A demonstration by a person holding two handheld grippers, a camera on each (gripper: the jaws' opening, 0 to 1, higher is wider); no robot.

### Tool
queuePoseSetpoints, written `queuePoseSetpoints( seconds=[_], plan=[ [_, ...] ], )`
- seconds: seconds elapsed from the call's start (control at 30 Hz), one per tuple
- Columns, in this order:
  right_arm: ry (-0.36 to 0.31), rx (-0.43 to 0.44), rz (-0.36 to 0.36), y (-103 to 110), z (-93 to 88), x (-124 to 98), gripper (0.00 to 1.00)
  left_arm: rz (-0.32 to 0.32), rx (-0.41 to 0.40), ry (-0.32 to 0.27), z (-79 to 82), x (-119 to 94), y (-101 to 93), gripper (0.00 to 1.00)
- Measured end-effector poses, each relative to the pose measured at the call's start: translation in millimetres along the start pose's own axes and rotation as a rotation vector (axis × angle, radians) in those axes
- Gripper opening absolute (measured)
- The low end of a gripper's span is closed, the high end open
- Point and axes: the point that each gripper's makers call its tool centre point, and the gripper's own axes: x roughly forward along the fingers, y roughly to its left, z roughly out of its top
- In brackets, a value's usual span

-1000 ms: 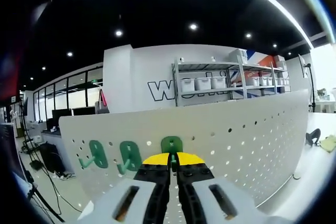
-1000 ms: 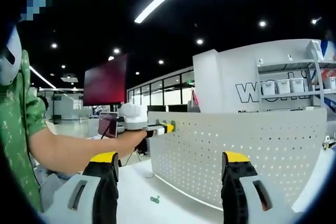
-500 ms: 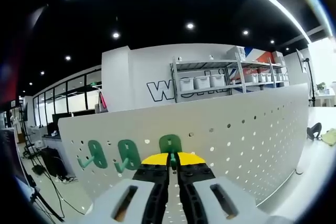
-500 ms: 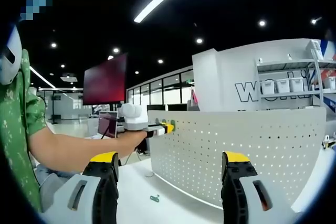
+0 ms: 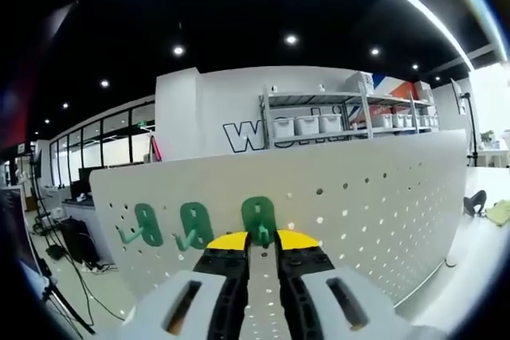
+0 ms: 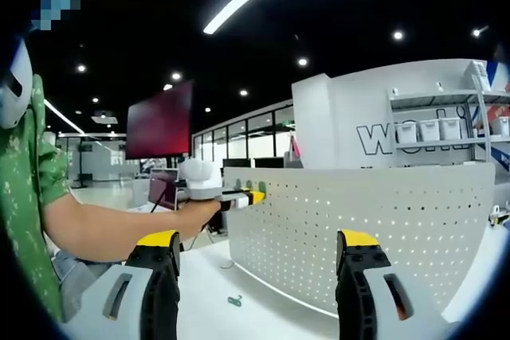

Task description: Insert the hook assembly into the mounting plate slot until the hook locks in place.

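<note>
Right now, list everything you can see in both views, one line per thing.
Pegboard: one, white, perforated, upright on the white table, across both views.
Hooks: three, green, in a row on the pegboard's left part; the rightmost sits between the left gripper's jaws.
Small green piece: one, lying on the table before the pegboard.
Shelf rack: one, grey metal, holding white bins, behind the pegboard.
Monitor: one, dark red screen, in the background.
Left gripper: one, black with yellow tips, jaws slightly apart at the rightmost hook.
Right gripper: one, black with yellow tips, jaws wide apart, holding nothing.
Person's arm: one, green patterned sleeve, reaching to the pegboard.
</note>
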Motion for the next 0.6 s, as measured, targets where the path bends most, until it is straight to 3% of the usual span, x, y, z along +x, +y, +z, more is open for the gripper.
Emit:
queuePoseSetpoints(
  seconds=[0.6],
  plan=[
    [-0.004, -0.005, 0.006, 4, 1.9, 0, 0.82, -0.042, -0.029, 0.010, -13.3, -15, -9.6, 0.21]
  ],
)
